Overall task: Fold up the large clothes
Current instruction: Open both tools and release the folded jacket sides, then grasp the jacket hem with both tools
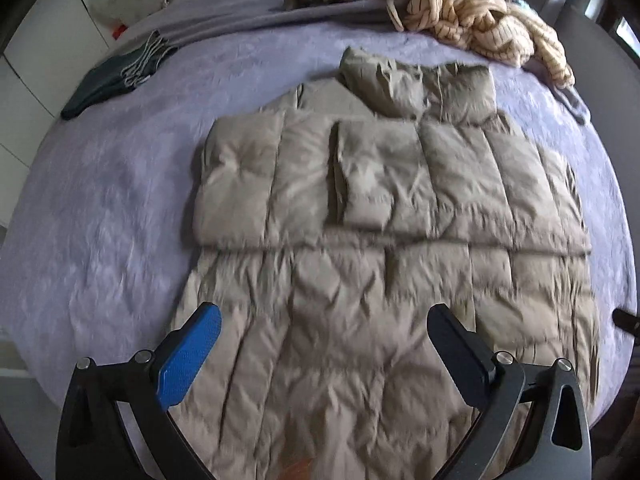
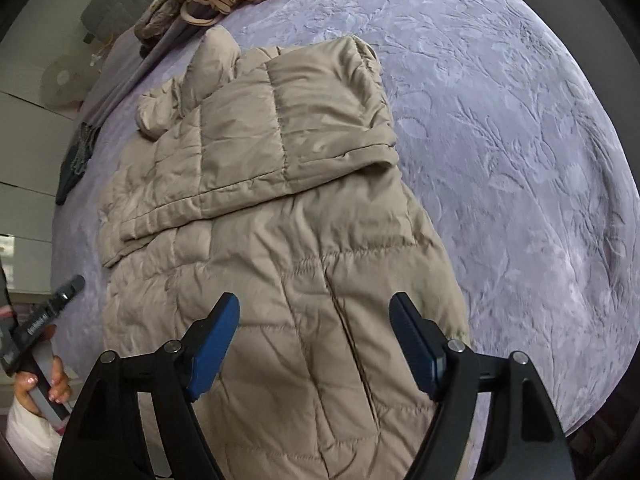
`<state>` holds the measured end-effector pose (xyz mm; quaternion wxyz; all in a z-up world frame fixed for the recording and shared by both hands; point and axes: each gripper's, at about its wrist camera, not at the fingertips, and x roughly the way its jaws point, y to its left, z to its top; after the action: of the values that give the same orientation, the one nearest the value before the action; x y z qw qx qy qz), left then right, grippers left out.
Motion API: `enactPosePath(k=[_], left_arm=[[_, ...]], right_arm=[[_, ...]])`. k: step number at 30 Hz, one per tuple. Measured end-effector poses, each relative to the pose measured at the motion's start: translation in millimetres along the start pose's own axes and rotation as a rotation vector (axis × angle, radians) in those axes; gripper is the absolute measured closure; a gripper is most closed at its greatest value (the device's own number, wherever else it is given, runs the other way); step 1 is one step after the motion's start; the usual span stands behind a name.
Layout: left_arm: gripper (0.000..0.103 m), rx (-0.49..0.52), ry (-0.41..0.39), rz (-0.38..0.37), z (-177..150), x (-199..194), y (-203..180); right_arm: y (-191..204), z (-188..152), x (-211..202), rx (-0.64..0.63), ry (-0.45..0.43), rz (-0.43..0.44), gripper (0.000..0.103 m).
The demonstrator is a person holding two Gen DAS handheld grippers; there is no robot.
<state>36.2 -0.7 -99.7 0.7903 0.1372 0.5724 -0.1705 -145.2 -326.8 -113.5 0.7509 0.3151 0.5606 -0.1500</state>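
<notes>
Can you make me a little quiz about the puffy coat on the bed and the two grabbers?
1. True or false: the left gripper is squeezing the tan puffy coat.
2. What lies at the far edge of the purple bedspread? A) striped cream garment B) a red pillow C) a book
3. Which part of the coat is folded over its body?

Key: 1. False; both it and the right gripper are open above the coat. 2. A. 3. The sleeves.

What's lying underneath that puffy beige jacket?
The puffer jacket lies on a lavender embossed blanket that shows all round it. Whatever is beneath the jacket's folded sleeves stays covered.
</notes>
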Motion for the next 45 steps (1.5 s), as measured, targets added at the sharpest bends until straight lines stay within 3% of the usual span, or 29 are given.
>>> enactPosePath(k=[10, 15, 22, 34, 40, 45], left_arm=[[0.000, -0.055, 0.053, 0.000, -56, -25, -13], [0.000, -0.031, 0.065, 0.009, -74, -35, -17], [0.000, -0.005, 0.046, -0.016, -90, -41, -8], [0.000, -0.010, 0.110, -0.050, -152, -17, 53], [0.000, -0.070, 0.153, -0.188, -180, -12, 91], [0.000, -0.182, 0.188, -0.403, -207, -7, 124]], right_arm=[[-1, -23, -10, -0.034, -0.005, 0.084, 0.012], [1, -34, -6, 0.004, 0.035, 0.121, 0.012], [3, -56, -12, 0.046, 0.005, 0.117, 0.011], [-9, -151, -4, 0.296, -0.026, 0.161, 0.011], [-25, -195, -6, 0.429, -0.037, 0.214, 0.011], [-42, -221, 5, 0.514, 0.007, 0.230, 0.011]])
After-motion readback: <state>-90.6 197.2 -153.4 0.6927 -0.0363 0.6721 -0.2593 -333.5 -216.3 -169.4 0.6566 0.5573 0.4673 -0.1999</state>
